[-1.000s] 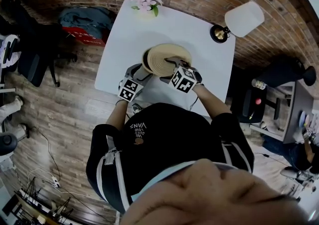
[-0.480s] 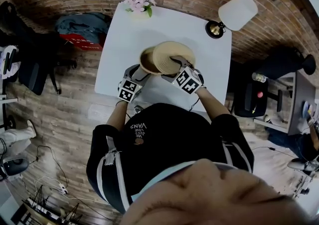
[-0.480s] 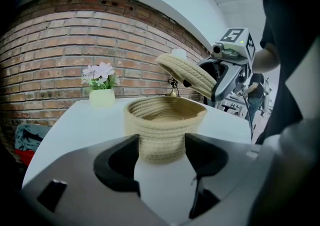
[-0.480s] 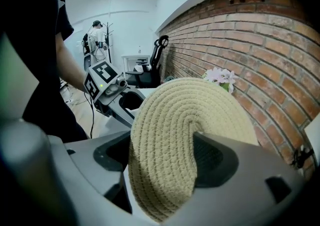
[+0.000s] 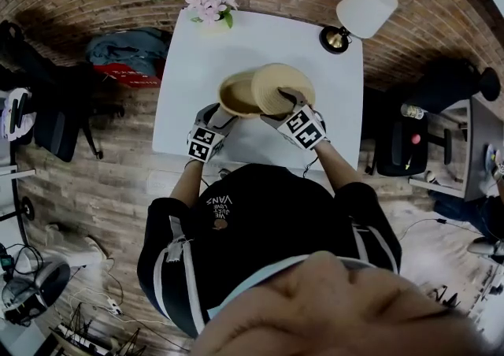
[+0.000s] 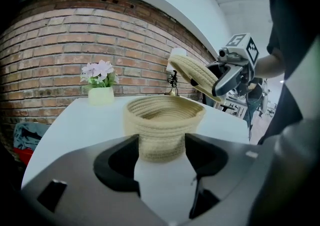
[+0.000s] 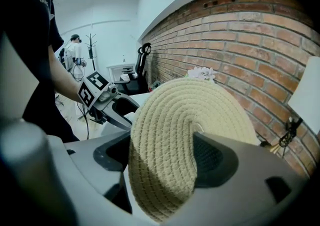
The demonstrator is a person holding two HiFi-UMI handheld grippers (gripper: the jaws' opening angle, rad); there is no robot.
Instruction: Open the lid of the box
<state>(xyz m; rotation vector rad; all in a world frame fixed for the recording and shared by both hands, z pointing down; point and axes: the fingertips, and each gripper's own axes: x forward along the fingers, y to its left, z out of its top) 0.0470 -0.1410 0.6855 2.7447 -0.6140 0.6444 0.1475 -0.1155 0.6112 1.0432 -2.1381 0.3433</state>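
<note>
- Since the earlier frames, the lid (image 5: 282,88) has slid off to the right of the box (image 5: 239,96) and tipped up. The box's mouth, mostly covered a second ago, is now almost fully open to view.
- The right gripper (image 5: 287,102) pinches the lid by its near edge, one jaw on the top face and one beneath. The lid hangs tilted, above and just right of the box rim, with its left edge overlapping that rim only slightly.
- The left gripper (image 6: 161,151) has its jaws closed against the lower wall of the box, holding it steady where it stands on the white table (image 5: 197,55).
- The lift-off step looks nearly finished. The next move probably calls for carrying the lid well clear of the box and setting it flat on the table to the right of the box, while the left gripper keeps the box from dragging along.
- The box is a round bowl of coiled pale rope, with soft ribbed walls that would likely give under pressure.
- The lid is a matching disc of spiralled rope, slightly domed and floppy-looking.
- Behind the box stand pink flowers (image 5: 209,1) and a lamp (image 5: 362,8).
</note>
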